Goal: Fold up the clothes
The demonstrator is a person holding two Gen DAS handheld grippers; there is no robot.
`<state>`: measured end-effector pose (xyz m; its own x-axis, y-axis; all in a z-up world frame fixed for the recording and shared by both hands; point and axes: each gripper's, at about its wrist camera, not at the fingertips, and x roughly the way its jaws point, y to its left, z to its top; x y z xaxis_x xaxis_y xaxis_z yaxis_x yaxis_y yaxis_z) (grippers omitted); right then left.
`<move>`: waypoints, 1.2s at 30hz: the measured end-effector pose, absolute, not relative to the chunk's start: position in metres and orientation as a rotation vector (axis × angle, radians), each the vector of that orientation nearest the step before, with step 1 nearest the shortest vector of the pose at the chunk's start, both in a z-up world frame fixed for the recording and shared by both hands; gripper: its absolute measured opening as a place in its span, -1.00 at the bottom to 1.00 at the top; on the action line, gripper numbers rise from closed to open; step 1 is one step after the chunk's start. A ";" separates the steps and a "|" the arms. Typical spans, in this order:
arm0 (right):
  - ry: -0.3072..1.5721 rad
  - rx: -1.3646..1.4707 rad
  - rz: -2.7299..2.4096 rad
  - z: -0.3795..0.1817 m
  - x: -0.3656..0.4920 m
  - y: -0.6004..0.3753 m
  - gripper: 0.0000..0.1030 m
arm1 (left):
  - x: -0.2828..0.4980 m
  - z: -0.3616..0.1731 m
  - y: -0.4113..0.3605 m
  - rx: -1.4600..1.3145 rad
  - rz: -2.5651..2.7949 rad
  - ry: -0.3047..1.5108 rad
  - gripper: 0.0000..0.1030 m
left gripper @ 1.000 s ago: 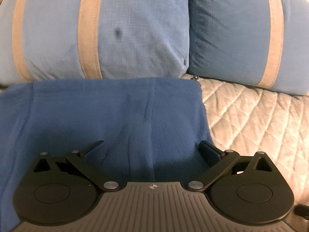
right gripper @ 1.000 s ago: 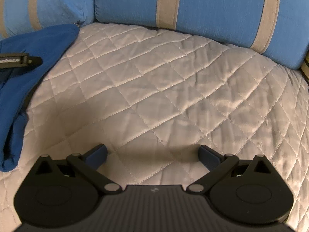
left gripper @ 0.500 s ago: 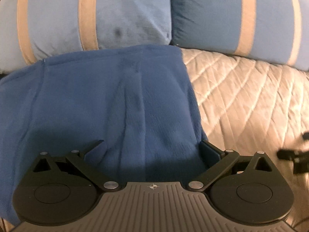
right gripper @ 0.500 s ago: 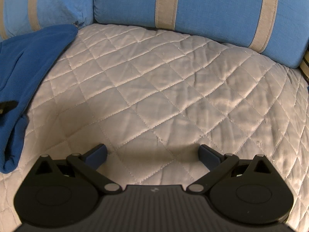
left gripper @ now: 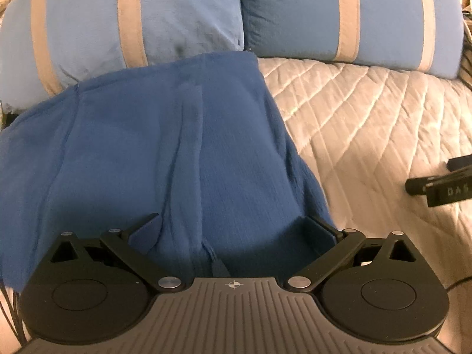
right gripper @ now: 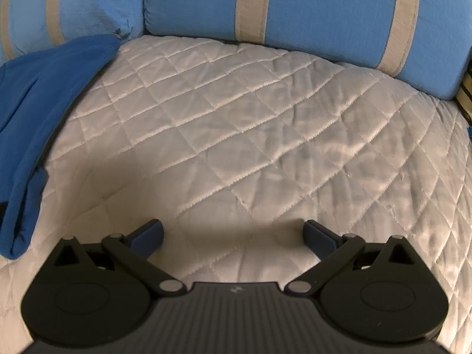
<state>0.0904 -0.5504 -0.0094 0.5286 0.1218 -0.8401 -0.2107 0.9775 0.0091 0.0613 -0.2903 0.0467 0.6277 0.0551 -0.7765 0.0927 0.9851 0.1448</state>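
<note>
Blue folded garment (left gripper: pixel 165 159) lengthwise toward striped pillows (left gripper: pixel 141 17), on quilt (right gripper: pixel 250 135); left tool (left gripper: pixel 233 233) and right tool (right gripper: pixel 233 234) released, empty.

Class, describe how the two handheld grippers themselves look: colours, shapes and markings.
Both look alike: the left gripper and right gripper have ribbed grey bodies, black round-lobed plates, black link arms with silver rivets, dark blue finger pads, and a small central crosshair-like mark.

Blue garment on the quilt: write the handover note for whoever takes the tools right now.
Left tool: open, empty, over the near edge of the blue garment.
Right tool: open, empty, over bare quilt, garment off to its left.
The garment lies spread against the striped pillows, a lengthwise crease down its middle.
Done: garment laid out, apparently part folded.
Left: grasp an edge and finish folding.
</note>
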 end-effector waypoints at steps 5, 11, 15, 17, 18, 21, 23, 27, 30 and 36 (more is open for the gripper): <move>1.001 -0.080 0.194 -0.008 0.078 -0.559 0.99 | 0.049 0.049 -0.293 0.174 -0.017 0.871 1.00; 0.998 -0.081 0.172 -0.006 0.057 -0.567 0.99 | 0.039 0.055 -0.293 0.144 -0.034 0.851 1.00; 1.005 -0.062 0.150 -0.003 0.046 -0.571 0.99 | 0.031 0.058 -0.294 0.103 -0.050 0.875 1.00; 1.005 -0.058 0.141 -0.003 0.041 -0.573 0.99 | 0.025 0.053 -0.296 0.061 -0.089 0.918 1.00; 1.004 -0.057 0.137 -0.004 0.039 -0.573 0.99 | 0.022 0.050 -0.297 0.040 -0.108 0.940 1.00; 0.997 -0.057 0.127 -0.004 0.031 -0.575 0.99 | 0.013 0.042 -0.300 -0.024 -0.167 1.004 1.00; 0.990 -0.055 0.119 -0.004 0.024 -0.576 0.99 | 0.007 0.034 -0.308 0.021 -0.157 0.996 1.00; 0.980 -0.047 0.096 -0.004 0.010 -0.577 0.99 | 0.007 0.028 -0.320 0.086 -0.123 0.962 1.00; 0.963 -0.047 0.091 -0.004 0.002 -0.578 0.99 | 0.012 0.027 -0.319 0.054 -0.100 0.953 1.00; 0.948 -0.031 0.081 -0.004 -0.005 -0.581 0.99 | 0.015 0.021 -0.321 0.060 -0.057 0.918 1.00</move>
<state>-0.0049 -0.5809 -0.0044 0.5809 0.0556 -0.8121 -0.0830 0.9965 0.0089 0.0154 -0.3209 0.0214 0.6058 -0.0235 -0.7953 0.0746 0.9968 0.0274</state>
